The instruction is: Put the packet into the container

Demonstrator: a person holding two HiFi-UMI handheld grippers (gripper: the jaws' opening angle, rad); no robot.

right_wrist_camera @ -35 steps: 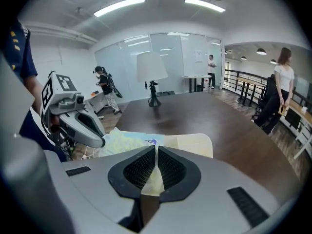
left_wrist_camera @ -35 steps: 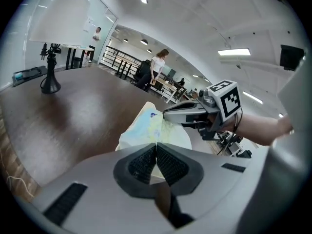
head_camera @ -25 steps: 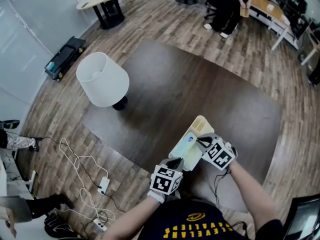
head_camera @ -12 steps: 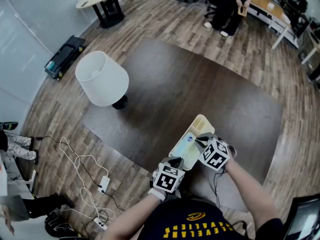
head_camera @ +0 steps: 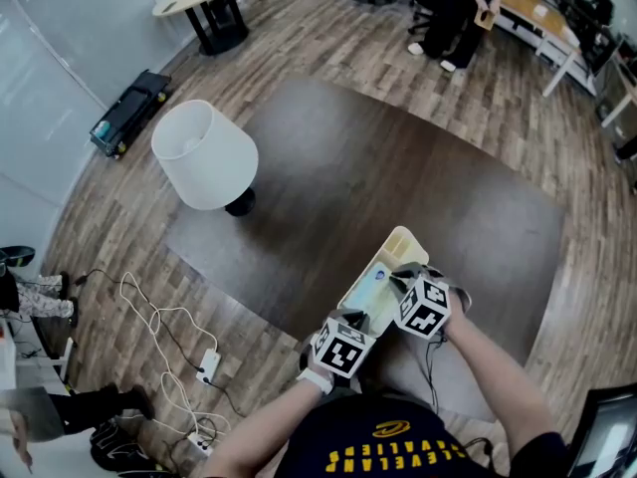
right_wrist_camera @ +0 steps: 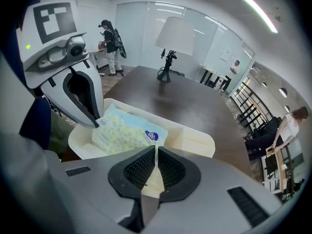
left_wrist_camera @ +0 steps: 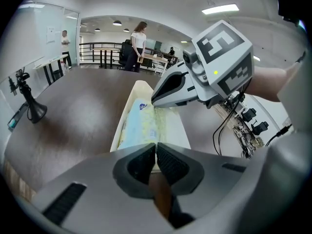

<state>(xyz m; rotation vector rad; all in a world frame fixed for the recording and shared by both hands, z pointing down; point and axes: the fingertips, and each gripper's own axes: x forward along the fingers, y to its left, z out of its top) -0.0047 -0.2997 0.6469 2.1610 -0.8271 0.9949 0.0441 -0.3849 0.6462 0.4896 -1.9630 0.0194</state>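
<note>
Packet (right_wrist_camera: 129, 130), one, is pinched endwise by left gripper (left_wrist_camera: 156, 146) and right gripper (right_wrist_camera: 156, 149) in one container (right_wrist_camera: 195, 136).

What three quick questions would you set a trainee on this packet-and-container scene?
1. True or false: the packet lies in the container.
2. The right hand-held gripper is shut on: A the container's wall; B the packet; C nothing.
3. Fill in: the lamp stands on the dark ____.
Key: 1 true; 2 A; 3 table.
</note>
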